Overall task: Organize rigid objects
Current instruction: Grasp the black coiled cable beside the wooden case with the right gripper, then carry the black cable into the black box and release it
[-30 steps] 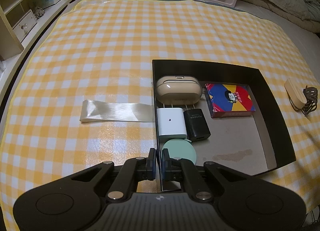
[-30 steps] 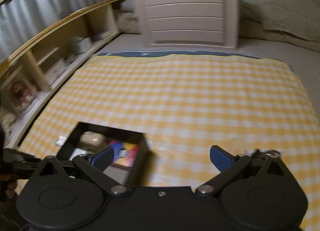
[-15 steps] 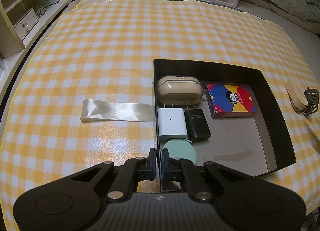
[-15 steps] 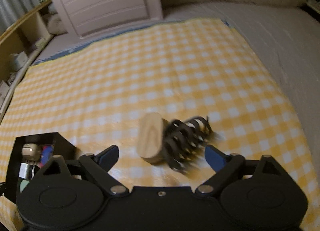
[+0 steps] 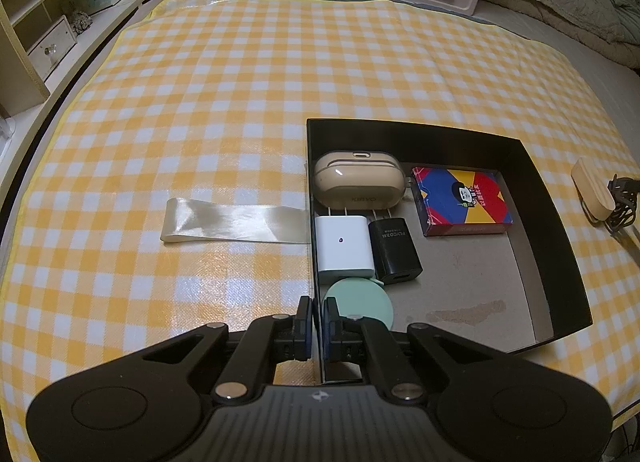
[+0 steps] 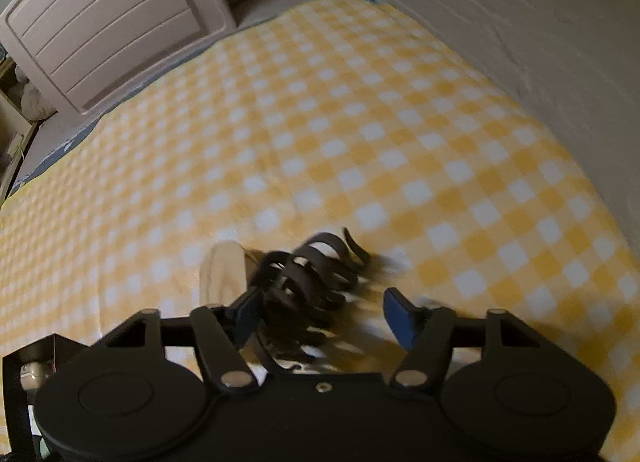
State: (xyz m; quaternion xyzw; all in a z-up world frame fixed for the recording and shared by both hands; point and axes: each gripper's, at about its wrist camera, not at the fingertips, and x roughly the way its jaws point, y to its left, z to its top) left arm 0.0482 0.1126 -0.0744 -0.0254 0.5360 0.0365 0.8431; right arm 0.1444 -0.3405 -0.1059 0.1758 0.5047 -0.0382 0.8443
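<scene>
The hair brush (image 6: 276, 286), a pale wooden head with a black looped back, lies on the checked cloth (image 6: 360, 133) over the bed, just outside the box's right wall. It looks light and stiff; the black loops seem springy, so the solid wooden body is likely the safer hold. The right gripper (image 6: 320, 314) straddles the loops, its jaws apart and just closing, not yet pressing. The left gripper (image 5: 316, 322) is clamped on the near wall of the black box (image 5: 556, 229), steadying it.
</scene>
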